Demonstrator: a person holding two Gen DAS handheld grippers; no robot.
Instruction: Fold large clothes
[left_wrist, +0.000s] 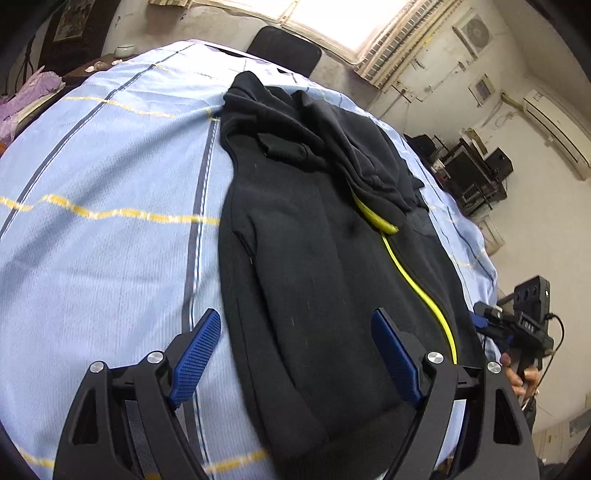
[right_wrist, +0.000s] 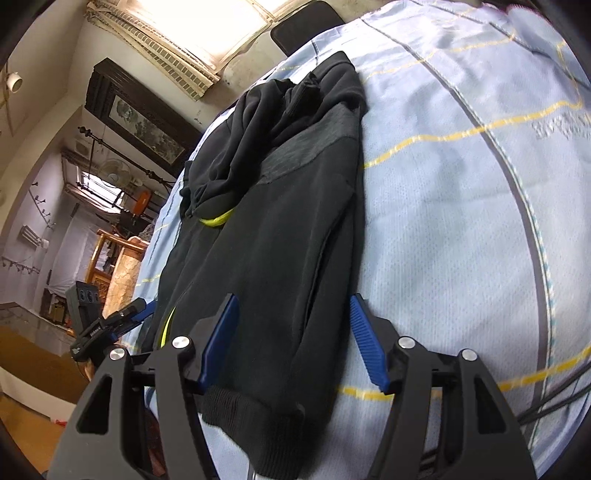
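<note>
Jacket (left_wrist: 314, 251) lies long on the blue sheet (left_wrist: 103, 240), stretching straight away from both tools — left gripper (left_wrist: 295, 354) and right gripper (right_wrist: 295, 339) hang wide open over its near hem, holding nothing.

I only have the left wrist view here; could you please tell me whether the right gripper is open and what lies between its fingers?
Observer: The right gripper is open, its jaws wide apart over the black jacket, above the ribbed hem.
Operator: Thank you. Is that side of the jacket flat?
Observer: The sleeve on that side lies straight along the body, ending beside the blue striped sheet.
Operator: Does anything mark the shoulder there?
Observer: A grey textured panel crosses the shoulder, below the bunched hood.
</note>
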